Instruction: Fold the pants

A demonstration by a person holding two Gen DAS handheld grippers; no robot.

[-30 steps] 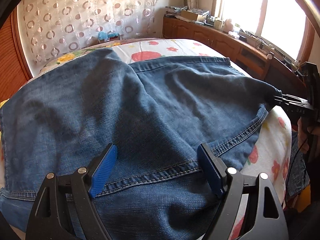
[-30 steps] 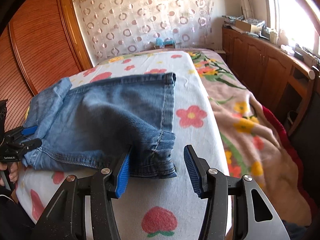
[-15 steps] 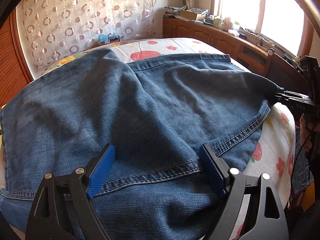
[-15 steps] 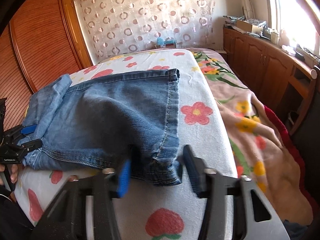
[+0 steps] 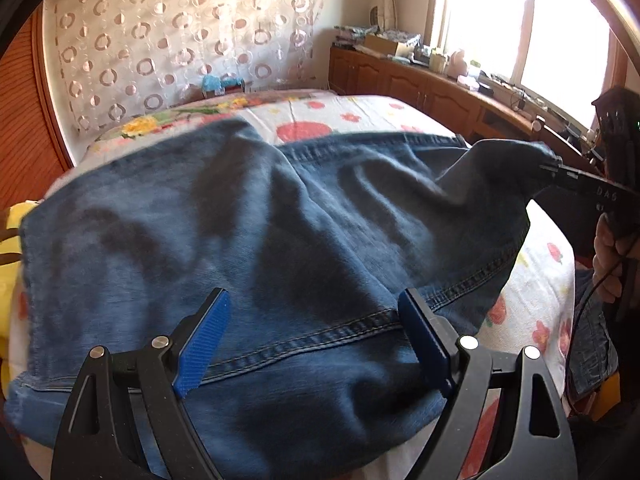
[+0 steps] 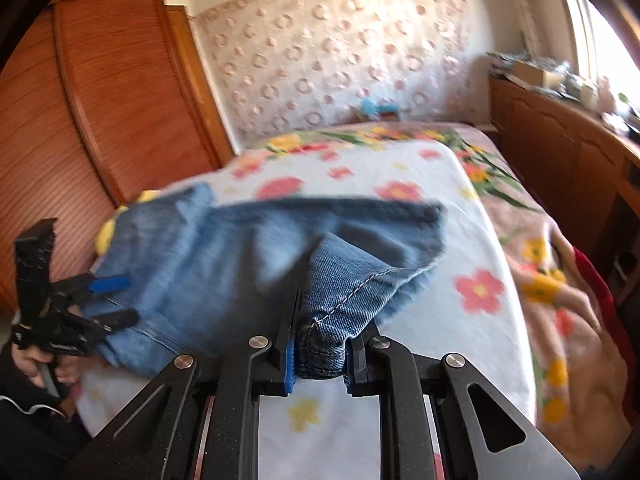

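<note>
Jeans (image 5: 280, 240) are spread flat on the bed (image 6: 400, 408), already doubled over, hem end at the right. The hem corner (image 6: 332, 312) is pinched and lifted clear of the bed by the right gripper (image 6: 320, 354), jaws closing on the bunched denim. The left gripper (image 5: 314, 340) is held over the stitched seam near the waist end, jaws wide apart, nothing gripped. Denim is judged soft but fairly heavy; it drapes and sags, not slippery, not fragile. Thick hems and seams are judged the best holds; a second hold at the waist corner is likely needed
</note>
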